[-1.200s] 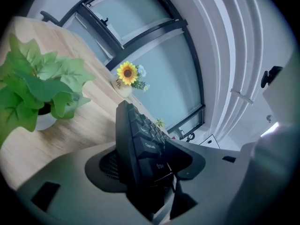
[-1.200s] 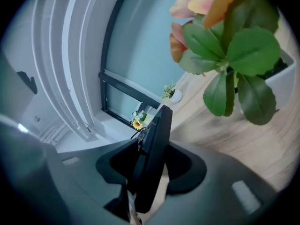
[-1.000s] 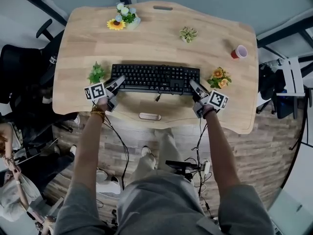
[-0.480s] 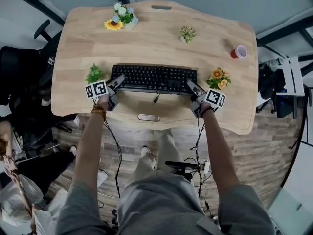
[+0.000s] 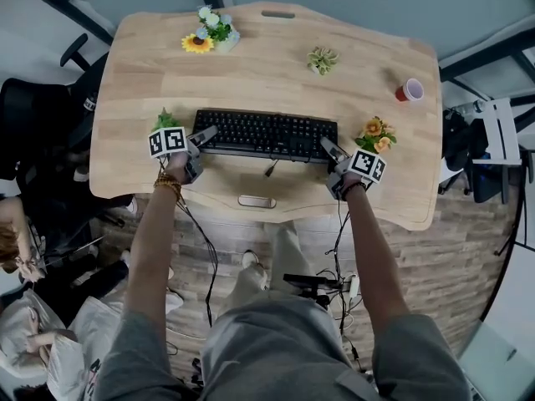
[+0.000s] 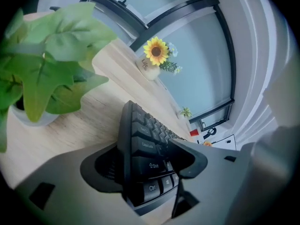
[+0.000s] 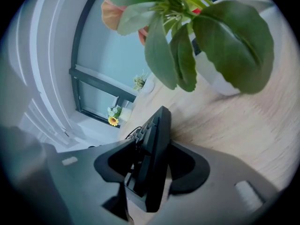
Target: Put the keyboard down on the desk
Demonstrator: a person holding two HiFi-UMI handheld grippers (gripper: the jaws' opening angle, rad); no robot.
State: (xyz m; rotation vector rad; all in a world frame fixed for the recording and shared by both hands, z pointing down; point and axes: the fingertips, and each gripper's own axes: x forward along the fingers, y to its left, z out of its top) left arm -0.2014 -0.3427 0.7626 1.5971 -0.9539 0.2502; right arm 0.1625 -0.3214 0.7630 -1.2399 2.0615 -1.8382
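The black keyboard [image 5: 266, 134] lies flat on the wooden desk [image 5: 267, 73], its cable [image 5: 269, 170] trailing toward the front edge. My left gripper [image 5: 203, 138] stands at the keyboard's left end. In the left gripper view the Shift and Ctrl end of the keyboard [image 6: 145, 144] sits between the jaws of this gripper [image 6: 150, 165], which stand wide and loose around it. My right gripper [image 5: 328, 149] is at the right end. There the keyboard's end [image 7: 154, 139] lies between its jaws [image 7: 152, 158], which are opening with dark gaps on both sides.
A small green plant [image 5: 165, 119] stands just left of the left gripper, an orange flower pot [image 5: 374, 132] just right of the right gripper. Farther back are a sunflower pot [image 5: 209, 33], a succulent [image 5: 322, 58] and a red cup [image 5: 410, 89]. A black chair [image 5: 42, 115] stands left of the desk.
The left gripper has shifted slightly away from the front edge, toward the green plant. The right gripper moved a little left. The keyboard stays flat on the desk.
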